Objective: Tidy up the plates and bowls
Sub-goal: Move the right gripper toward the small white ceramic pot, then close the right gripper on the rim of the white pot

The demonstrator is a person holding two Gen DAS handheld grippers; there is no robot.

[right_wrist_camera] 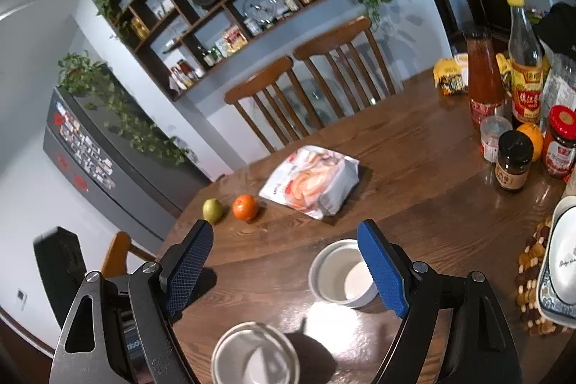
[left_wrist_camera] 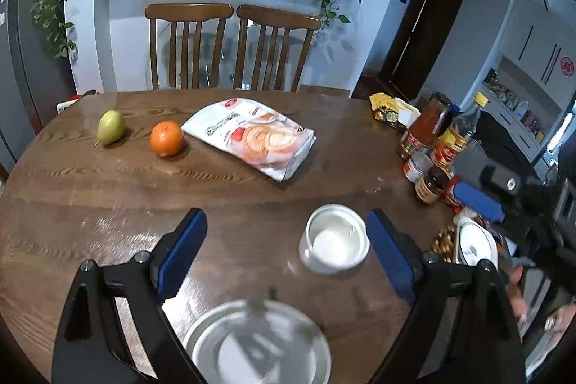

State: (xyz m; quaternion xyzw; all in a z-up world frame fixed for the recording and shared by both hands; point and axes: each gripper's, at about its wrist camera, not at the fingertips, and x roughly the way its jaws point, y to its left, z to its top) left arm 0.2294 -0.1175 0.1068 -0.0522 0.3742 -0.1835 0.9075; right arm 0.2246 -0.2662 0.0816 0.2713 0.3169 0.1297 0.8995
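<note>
Left tongs [left_wrist_camera: 286,254] stand wide and empty above the worktop [left_wrist_camera: 108,204]; a small white bowl [left_wrist_camera: 334,240] sits between their tips, a larger bowl [left_wrist_camera: 257,344] at the near edge. Right tongs [right_wrist_camera: 284,270], wide, hold nothing. Likely gathering bowls; next, close on the small bowl's rim

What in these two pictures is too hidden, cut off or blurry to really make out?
- Near bowl: blurred and cut by the bottom edge in the left view; its inside is unclear.
- Small white bowl: right view, its right side is hidden by the right gripper's blue finger.
- Patterned dish: cut off by the right edge.
- Jar labels: too small to read.
- Snack bag: print too blurred.
</note>
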